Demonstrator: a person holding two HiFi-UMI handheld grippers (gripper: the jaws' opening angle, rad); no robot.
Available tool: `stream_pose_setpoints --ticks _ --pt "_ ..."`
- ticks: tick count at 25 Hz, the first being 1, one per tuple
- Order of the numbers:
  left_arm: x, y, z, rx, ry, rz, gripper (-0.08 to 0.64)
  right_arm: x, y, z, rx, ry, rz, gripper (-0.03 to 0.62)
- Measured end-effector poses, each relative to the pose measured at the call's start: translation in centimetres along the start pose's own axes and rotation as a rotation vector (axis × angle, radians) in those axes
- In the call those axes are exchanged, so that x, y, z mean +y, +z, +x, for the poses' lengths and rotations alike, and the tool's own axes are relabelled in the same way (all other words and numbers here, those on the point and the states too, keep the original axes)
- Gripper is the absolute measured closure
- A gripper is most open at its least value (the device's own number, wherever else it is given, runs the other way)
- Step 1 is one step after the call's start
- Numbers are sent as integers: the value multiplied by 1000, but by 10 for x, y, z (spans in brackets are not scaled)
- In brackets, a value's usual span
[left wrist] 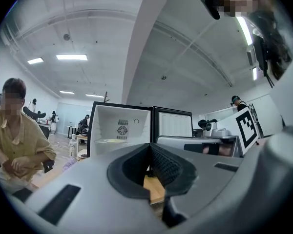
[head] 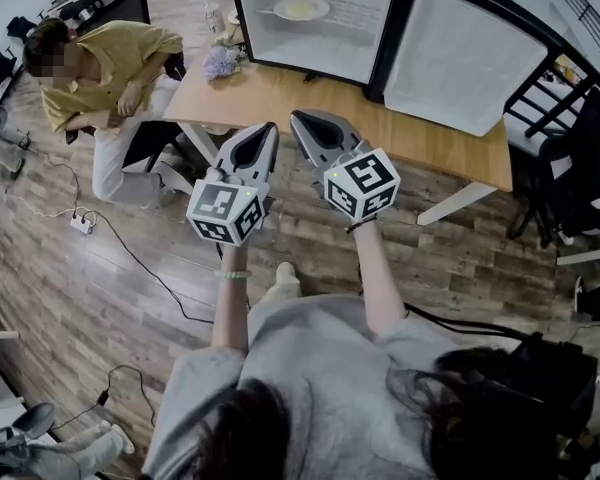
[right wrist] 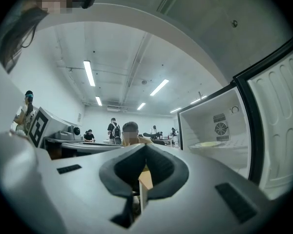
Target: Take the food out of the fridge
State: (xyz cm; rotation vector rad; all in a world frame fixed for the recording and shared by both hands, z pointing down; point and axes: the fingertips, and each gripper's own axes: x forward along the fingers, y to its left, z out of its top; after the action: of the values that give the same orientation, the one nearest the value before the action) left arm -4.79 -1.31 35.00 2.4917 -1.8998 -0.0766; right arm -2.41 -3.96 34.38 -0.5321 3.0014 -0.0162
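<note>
The left claw [left wrist: 149,146] is pressed together with nothing between its pads. The right claw [right wrist: 145,146] is pressed together and empty too, and both point level toward the table [head: 280,98]. The food lies on a plate [head: 302,8] on the shelf inside the open fridge [head: 280,53], at the far side of the table and well apart from both claws. I judge this to be the approach. To do it well, one claw should spread before the shelf and come in level, so that it pinches the plate rim and does not push it deeper. The fridge door [head: 467,60] stands open at the right and limits room there. At the left corner are flowers [head: 221,61] and a seated person [head: 105,78], so the middle path seems safest.
</note>
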Motion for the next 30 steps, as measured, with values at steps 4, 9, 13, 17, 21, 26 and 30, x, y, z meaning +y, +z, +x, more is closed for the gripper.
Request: stream_pose_setpoints --ticks 4,9,13,17,21,26,30 --pt "19 0 11 -3 -30 -3 552 -8 -4 19 5 -28 -5 583" --pt "38 1 18 -1 -56 -10 552 -16 -6 37 10 -64 4 583" --pt "58 1 21 1 -70 -9 552 -19 -11 55 13 -84 13 583" --pt "75 -2 21 5 -90 -12 552 -20 -16 70 15 -110 16 583" --pt "88 -5 23 6 -109 -21 552 -22 -20 81 19 -139 15 583" --pt "97 -9 32 7 -127 -38 552 -34 -24 86 30 -177 16 583" --pt "102 -11 40 6 -131 -56 552 -43 -25 87 41 -200 16 583"
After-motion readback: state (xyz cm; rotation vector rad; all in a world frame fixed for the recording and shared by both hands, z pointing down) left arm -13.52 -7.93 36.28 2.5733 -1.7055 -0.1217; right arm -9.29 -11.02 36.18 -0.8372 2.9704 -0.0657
